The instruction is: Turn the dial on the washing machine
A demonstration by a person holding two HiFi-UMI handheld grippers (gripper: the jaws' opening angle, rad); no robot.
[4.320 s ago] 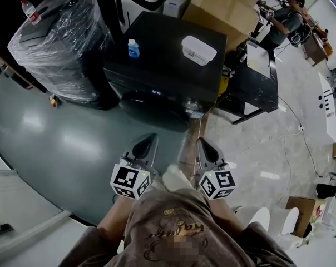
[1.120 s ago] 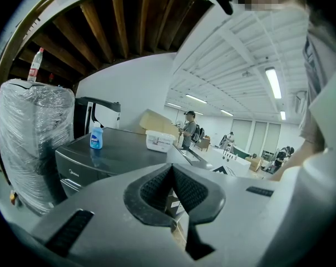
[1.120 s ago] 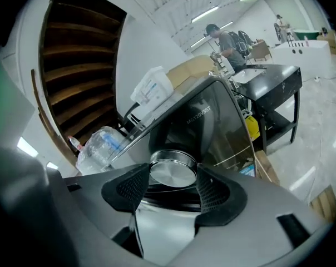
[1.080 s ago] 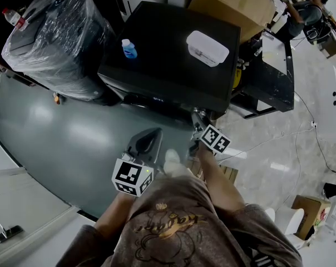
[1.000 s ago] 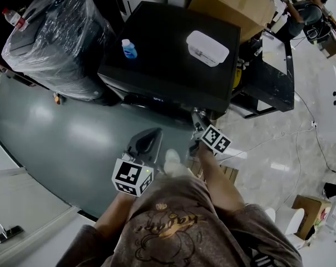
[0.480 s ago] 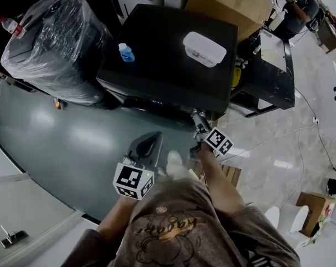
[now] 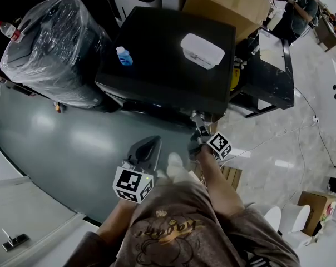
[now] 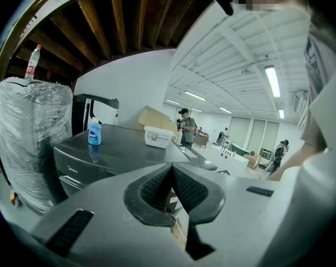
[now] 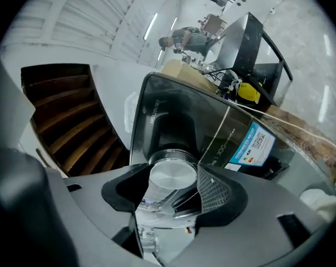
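The right gripper (image 7: 197,120) was reached in to the front panel of the black washing machine (image 7: 168,71), at its right-hand end, and its own view showed the round silver dial (image 9: 172,174) sitting between the two jaws, which had closed narrowly onto its rim from either side. The left gripper (image 8: 172,170) hung back from the machine with its jaws pressed together and nothing in them. The main risk appeared to be slip: the dial's face looked smooth and polished, and the jaws seemed to catch only its outer edge, so a twist could let the pads skate round the rim without moving the dial. The gripper also met the panel at a slant. If the wrist's turning axis did not line up with the dial's, the turn would likely drag one jaw off the rim or lever the dial sideways instead of rotating it. Pushing inward while twisting might press the dial as a button. A thin cable crossed the machine's front just beside the right jaw and could snag. The blue bottle (image 7: 121,55) and white lidded box (image 7: 202,50) on the lid stood well apart from the work.
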